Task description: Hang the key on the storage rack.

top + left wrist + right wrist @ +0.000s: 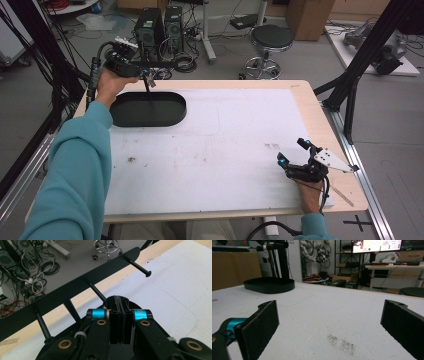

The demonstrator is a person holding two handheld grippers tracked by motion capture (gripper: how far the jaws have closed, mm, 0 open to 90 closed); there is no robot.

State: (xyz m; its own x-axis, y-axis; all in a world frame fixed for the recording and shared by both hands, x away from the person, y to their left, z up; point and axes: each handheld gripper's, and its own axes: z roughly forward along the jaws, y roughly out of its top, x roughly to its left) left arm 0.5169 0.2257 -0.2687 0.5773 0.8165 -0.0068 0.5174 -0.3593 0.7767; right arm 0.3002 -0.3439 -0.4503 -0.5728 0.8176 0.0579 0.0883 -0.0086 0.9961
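Across the pale wooden surface (pixel 305 107) lay a white mat (pixel 225 145), smudged in places, with an oval black tray (pixel 148 109) at its far left corner; beyond the tray stood computer towers (pixel 160 30), tangled cables and a round stool (pixel 270 42) on a grey floor. Above the tray's far rim, the left tool (pixel 145 75) had its jaws pressed shut on a thin peg of a black pegged bar (pixel 72 291). That bar hung in the air over the tray, its long axis running level along the surface's far edge, its pegs pointing down toward the tray. Well away from the tray, at the near right corner, the right tool (pixel 292 152) rested on the mat with its jaws spread wide, nothing between them.
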